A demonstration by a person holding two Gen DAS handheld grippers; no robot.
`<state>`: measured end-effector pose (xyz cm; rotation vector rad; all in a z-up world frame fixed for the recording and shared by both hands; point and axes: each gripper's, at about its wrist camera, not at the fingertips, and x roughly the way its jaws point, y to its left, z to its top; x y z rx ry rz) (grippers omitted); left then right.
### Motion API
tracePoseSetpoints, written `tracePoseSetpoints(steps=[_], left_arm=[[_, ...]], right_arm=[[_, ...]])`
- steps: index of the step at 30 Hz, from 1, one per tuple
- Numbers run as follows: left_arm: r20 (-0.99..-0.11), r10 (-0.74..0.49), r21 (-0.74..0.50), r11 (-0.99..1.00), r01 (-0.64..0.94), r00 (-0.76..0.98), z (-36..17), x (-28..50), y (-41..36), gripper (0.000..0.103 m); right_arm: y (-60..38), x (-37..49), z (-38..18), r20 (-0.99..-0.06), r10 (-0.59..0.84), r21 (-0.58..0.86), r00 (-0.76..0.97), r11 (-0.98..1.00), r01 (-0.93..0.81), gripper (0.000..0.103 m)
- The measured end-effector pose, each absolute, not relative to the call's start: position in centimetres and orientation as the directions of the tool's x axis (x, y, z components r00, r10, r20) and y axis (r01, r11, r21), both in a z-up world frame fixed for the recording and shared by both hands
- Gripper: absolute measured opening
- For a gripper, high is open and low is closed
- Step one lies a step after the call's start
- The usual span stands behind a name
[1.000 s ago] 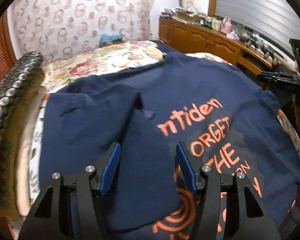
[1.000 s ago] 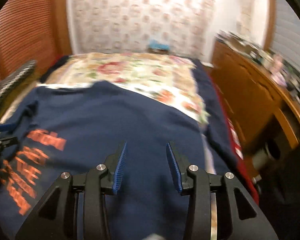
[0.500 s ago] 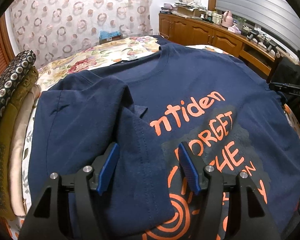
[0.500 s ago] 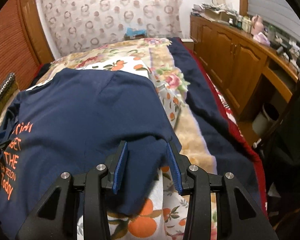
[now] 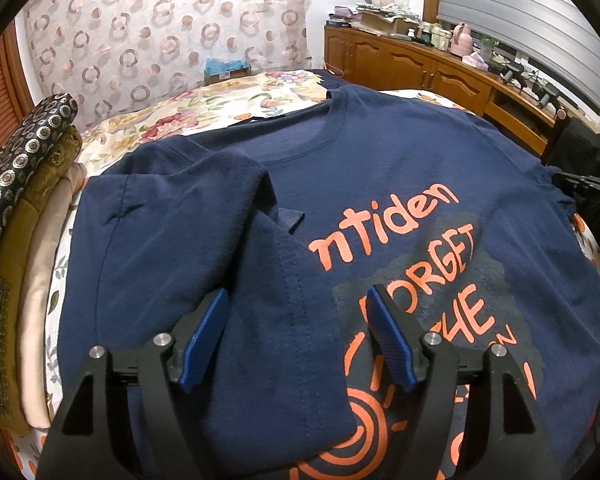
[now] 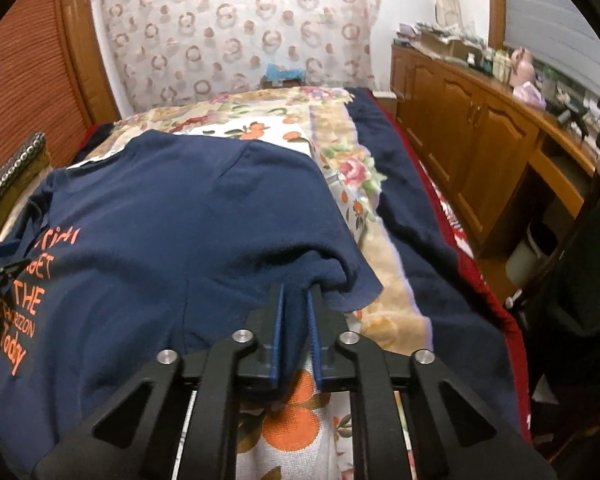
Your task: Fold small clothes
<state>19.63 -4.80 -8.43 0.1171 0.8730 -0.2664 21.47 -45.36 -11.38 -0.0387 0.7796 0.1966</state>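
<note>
While one navy T-shirt (image 5: 400,168) lies spread front-up across the floral bedspread (image 5: 228,100), filling the middle of both views, its left sleeve (image 5: 228,280) is folded inward over the orange lettering. One left gripper (image 5: 298,338) stands at the bottom centre of its frame with jaws opening; the folded sleeve lies between its two blue pads (image 5: 206,334), which do not press it. One right gripper (image 6: 297,334), at lower centre of its frame, is closing, its two pads pinching the shirt's right sleeve edge (image 6: 352,280). Three folded cloths (image 5: 24,216) are stacked at the left edge of the left view. One wooden cabinet (image 6: 480,136) runs along the upper right.
</note>
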Motion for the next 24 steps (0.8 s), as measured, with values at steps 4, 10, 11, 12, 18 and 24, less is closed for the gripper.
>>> tracePoseSetpoints(steps=[4,10,11,12,18,24], left_arm=[[-0.772,-0.183,-0.012,0.962,0.273,0.609,-8.5,19.7,-4.7,0.076],[-0.778,-0.17,-0.018,0.968,0.25,0.604,-8.8,20.1,-4.5,0.086],[-0.779,-0.169,-0.016,0.968,0.25,0.604,-8.7,20.1,-4.6,0.086],[-0.779,-0.169,-0.017,0.968,0.249,0.604,-8.8,20.1,-4.5,0.086],[-0.78,-0.169,-0.017,0.968,0.249,0.602,-8.7,20.3,-4.5,0.088],[-0.778,-0.204,-0.006,0.948,0.318,0.594,-8.4,20.6,-5.3,0.088]], right_arm=[[-44.7,21.2,-10.5,-0.659,0.159,0.015,0.736,0.98,-0.198,0.004],[-42.7,21.1,-8.0,-0.565,0.214,0.011,0.797,0.967,-0.253,0.004],[-42.1,21.1,-7.7,-0.553,0.23,0.013,0.801,0.963,-0.268,0.004],[-41.3,21.1,-7.2,-0.541,0.248,0.012,0.804,0.958,-0.288,0.004],[-36.3,21.3,-6.5,-0.531,0.334,-0.039,0.778,0.908,-0.416,0.004],[-32.5,21.4,-8.7,-0.614,0.405,-0.001,0.678,0.858,-0.514,0.006]])
